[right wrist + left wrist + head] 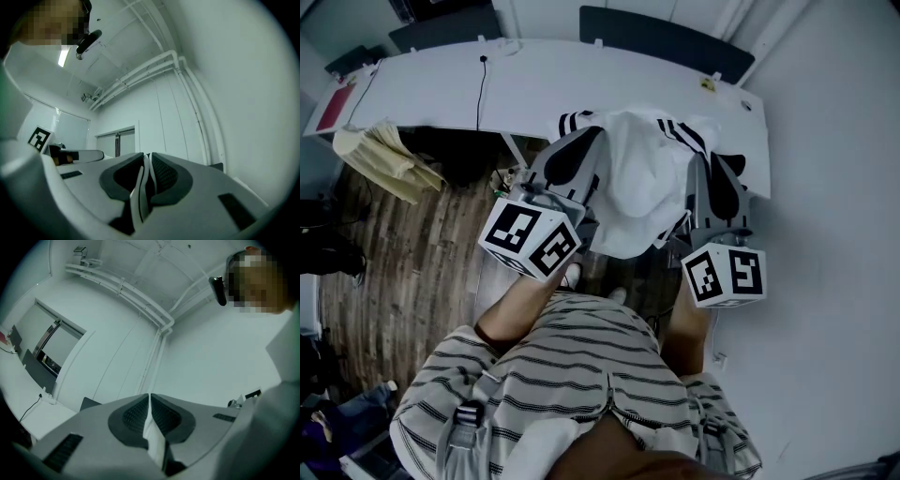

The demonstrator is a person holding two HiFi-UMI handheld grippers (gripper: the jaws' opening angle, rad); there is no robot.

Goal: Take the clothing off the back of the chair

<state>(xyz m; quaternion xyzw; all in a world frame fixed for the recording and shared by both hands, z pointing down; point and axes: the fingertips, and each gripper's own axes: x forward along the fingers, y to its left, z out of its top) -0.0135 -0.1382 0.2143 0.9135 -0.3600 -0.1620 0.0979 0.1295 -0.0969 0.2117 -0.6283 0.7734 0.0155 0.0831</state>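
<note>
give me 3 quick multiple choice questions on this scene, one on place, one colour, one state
1. Where is the white garment? A on a hanger. B held up between the left gripper and right gripper. C in a drawer.
2. Its stripes are: A red. B black. C green.
3. The left gripper is: A wide open. B out of view. C shut on the garment.
Answers: B, both grippers pinch its fabric; B, dark bands show near the top; C, cloth sits squeezed between its closed pads.
</note>
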